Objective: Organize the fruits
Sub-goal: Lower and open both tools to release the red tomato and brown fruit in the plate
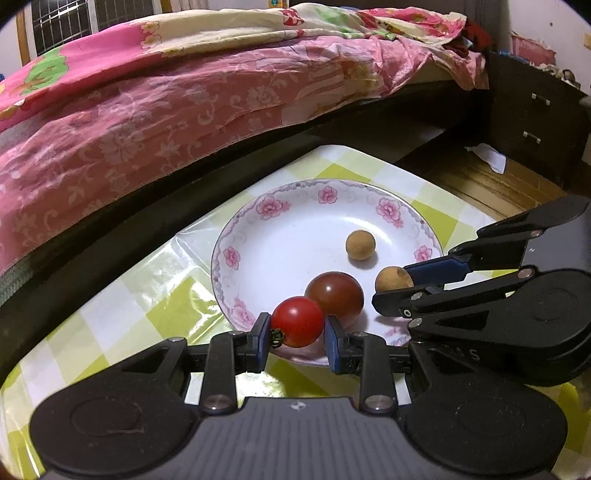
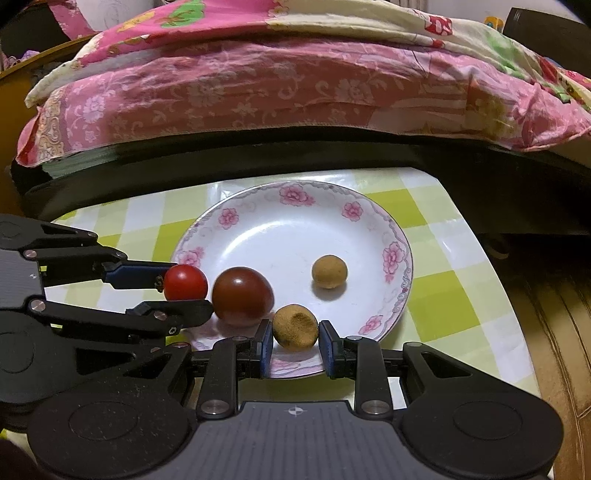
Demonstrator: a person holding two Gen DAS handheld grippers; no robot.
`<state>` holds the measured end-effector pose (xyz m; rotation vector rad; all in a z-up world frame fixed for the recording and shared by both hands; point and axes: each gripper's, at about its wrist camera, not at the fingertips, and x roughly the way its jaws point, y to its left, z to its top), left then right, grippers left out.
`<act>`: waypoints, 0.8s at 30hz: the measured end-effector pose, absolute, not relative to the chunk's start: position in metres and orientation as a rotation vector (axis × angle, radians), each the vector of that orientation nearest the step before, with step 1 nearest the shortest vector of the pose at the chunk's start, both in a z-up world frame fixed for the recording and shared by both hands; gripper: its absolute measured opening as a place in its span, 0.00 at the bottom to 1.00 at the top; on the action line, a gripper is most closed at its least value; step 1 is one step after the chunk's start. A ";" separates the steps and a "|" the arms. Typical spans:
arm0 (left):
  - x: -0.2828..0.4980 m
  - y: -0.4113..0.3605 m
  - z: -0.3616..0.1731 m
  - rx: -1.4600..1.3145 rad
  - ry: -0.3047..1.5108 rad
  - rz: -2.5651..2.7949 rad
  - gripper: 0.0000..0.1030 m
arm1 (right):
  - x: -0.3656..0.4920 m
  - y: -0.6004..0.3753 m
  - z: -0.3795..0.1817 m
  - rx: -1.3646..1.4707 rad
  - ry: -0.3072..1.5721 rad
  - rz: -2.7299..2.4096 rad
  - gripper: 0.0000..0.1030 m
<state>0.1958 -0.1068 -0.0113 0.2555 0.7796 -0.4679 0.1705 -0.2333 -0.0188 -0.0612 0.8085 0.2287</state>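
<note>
My left gripper [image 1: 297,338] clamps the red tomato [image 1: 297,321]; my right gripper [image 2: 295,341] pinches a longan [image 2: 295,325]. Both look soft and light, so I hold gently at the widest part.

A bed [image 1: 155,122] with a pink floral cover fills the back. A dark drawer cabinet [image 1: 535,118] stands at its end on wooden floor [image 1: 480,181]. The desk [image 2: 436,295] wears a green-and-white checked cloth. A barred window [image 1: 74,18] shows behind.

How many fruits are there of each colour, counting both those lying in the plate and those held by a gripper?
Bright red round tomato: 1
Dark brownish-red round tomato: 1
Tan round rough-skinned fruits: 2
Total: 4
</note>
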 end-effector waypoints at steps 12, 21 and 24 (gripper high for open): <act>0.202 -0.104 -0.012 0.259 0.772 -0.447 0.37 | 0.180 -0.232 -0.021 -0.042 0.794 0.220 0.24; 0.203 -0.105 -0.010 0.258 0.771 -0.434 0.41 | 0.179 -0.234 -0.022 -0.046 0.786 0.209 0.26; 0.202 -0.106 -0.009 0.263 0.772 -0.435 0.42 | 0.178 -0.234 -0.022 -0.050 0.780 0.206 0.27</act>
